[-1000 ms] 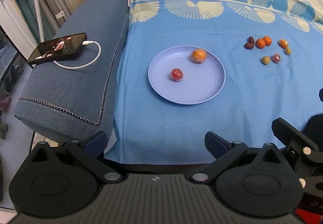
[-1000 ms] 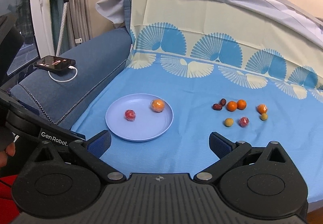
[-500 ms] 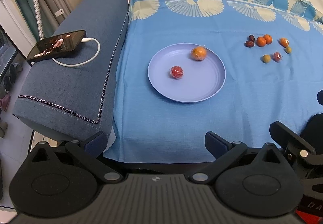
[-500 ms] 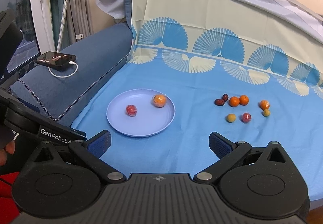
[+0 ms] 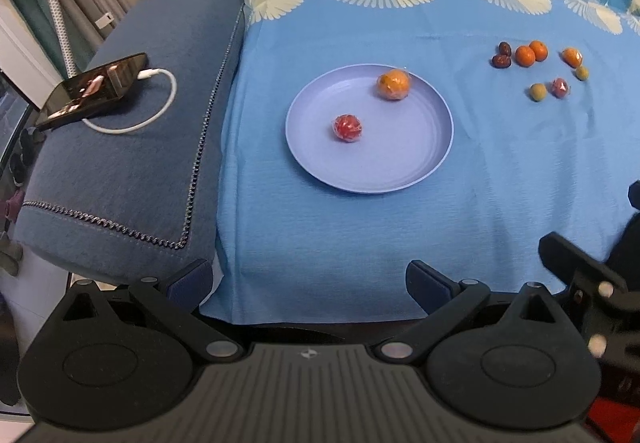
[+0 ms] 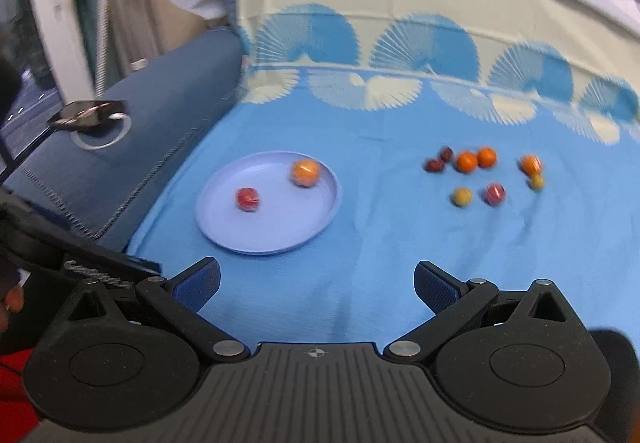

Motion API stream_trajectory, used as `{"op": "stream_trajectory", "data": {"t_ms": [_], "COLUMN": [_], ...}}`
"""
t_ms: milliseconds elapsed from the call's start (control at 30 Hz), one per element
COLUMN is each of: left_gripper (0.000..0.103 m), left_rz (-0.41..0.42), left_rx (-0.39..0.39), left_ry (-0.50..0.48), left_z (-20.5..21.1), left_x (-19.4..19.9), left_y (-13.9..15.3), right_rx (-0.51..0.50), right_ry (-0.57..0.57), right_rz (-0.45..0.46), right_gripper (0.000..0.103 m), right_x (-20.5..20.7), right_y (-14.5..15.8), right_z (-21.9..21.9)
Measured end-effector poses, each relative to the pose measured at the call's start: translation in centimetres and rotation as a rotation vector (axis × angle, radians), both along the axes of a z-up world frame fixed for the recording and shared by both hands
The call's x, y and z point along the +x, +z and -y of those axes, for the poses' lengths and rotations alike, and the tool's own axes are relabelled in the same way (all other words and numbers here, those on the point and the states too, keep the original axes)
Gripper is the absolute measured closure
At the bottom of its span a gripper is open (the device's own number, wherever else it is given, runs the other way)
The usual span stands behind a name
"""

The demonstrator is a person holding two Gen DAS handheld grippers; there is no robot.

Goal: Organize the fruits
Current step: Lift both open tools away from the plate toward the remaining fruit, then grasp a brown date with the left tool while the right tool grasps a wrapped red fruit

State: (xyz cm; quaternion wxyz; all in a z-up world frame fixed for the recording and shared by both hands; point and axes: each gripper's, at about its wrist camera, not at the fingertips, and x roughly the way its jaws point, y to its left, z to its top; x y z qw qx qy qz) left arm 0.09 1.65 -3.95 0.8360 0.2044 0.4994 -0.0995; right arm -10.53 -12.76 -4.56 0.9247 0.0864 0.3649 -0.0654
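Observation:
A lilac plate (image 5: 424, 163) (image 6: 320, 211) lies on the blue cloth and holds a wrapped orange fruit (image 5: 393, 84) (image 6: 305, 172) and a wrapped red fruit (image 5: 347, 127) (image 6: 248, 198). To its right lie several small loose fruits: two oranges (image 5: 531, 52) (image 6: 476, 160), dark dates (image 5: 501, 57) (image 6: 438, 161), a yellow-green fruit (image 5: 538, 91) (image 6: 462, 197) and a red wrapped one (image 5: 559, 87) (image 6: 495, 194). My left gripper (image 5: 310, 281) is open at the cloth's near edge, holding nothing. My right gripper (image 6: 316, 285) is open too, well short of the fruits.
A blue sofa arm (image 5: 132, 163) on the left carries a phone (image 5: 94, 89) on a white charging cable (image 5: 160, 99). The patterned cloth rises up the backrest (image 6: 400, 3) behind. The right gripper's black body (image 5: 592, 283) shows at the left wrist view's lower right.
Both grippers have moved a little forward toward the cloth, so the plate and fruits look nearer. The right wrist view is now blurred by motion. Both stay open.

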Motion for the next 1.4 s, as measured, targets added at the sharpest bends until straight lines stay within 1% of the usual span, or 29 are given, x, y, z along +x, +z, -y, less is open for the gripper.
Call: {"op": "stream_trajectory", "data": {"t_ms": [133,233,300,367,433,533,600,667,733,833,900,967,1067,1167,1267,1300,1367,1400], "left_gripper": [0.000,0.000,0.000,0.000,0.000,0.000,0.000,0.000,0.000,0.000,0.000,0.000,0.000,0.000,0.000,0.000,0.000,0.001], "left_rz": [-0.034,-0.033,-0.041,-0.059,-0.059,-0.046,-0.038,-0.027,-0.024,-0.059,-0.098,-0.129,-0.132,-0.151,-0.153,-0.161,-0.169,-0.164], "left_rx": [-0.007,0.000,-0.007,-0.020,-0.025,-0.027,-0.033,-0.035,-0.034,-0.056,-0.082,-0.084,-0.068,-0.063,-0.083,-0.085,-0.088,-0.087], "left_ry": [0.007,-0.021,-0.049,-0.078,-0.102,-0.152,-0.202,-0.253,-0.284,-0.310,-0.323,-0.324,-0.327,-0.377,-0.400,-0.392,-0.368,-0.363], "left_z": [1.4,3.5,5.3,7.4,9.6,13.4,16.3,19.0,21.7,25.4,27.6,29.6,31.7,32.9,33.2,33.2,33.2,33.2], "left_x": [1.5,2.7,3.7,4.9,6.0,7.9,9.5,11.1,13.0,16.2,18.1,19.7,21.2,21.8,22.1,22.2,22.3,22.2], "left_y": [-0.4,-0.5,-0.6,-0.8,-1.1,-2.0,-3.0,-4.5,-6.3,-8.8,-10.4,-12.1,-13.9,-15.2,-15.4,-15.4,-15.3,-15.2], "right_rx": [0.045,0.018,0.000,-0.002,0.000,-0.025,-0.077,-0.114,-0.133,-0.105,-0.124,-0.146,-0.162,-0.192,-0.217,-0.212,-0.156,-0.143], "right_ry": [-0.125,-0.228,-0.293,-0.368,-0.445,-0.501,-0.498,-0.462,-0.448,-0.410,-0.393,-0.376,-0.366,-0.364,-0.354,-0.344,-0.301,-0.284], "right_rz": [-0.017,-0.015,-0.023,-0.037,-0.041,-0.029,-0.034,-0.045,-0.080,-0.087,-0.095,-0.089,-0.053,-0.029,-0.017,-0.013,0.009,0.018], "right_gripper": [0.001,0.001,0.001,0.001,0.001,0.001,0.001,0.001,0.001,0.001,0.001,0.001,0.001,0.001,0.002,0.006,0.035,0.040], "right_x": [0.5,0.9,1.3,1.9,2.7,3.9,5.5,7.2,9.4,11.6,13.1,14.5,15.6,15.4,15.5,15.4,15.3,15.2], "right_y": [-1.2,-2.1,-2.8,-3.7,-4.7,-6.5,-8.2,-10.0,-12.0,-14.0,-15.0,-16.0,-16.5,-16.6,-16.5,-16.5,-16.1,-16.0], "right_z": [3.0,5.6,7.5,10.0,12.7,15.9,17.6,19.0,20.9,23.1,24.1,25.0,25.1,24.7,24.5,24.5,24.6,24.5]}}
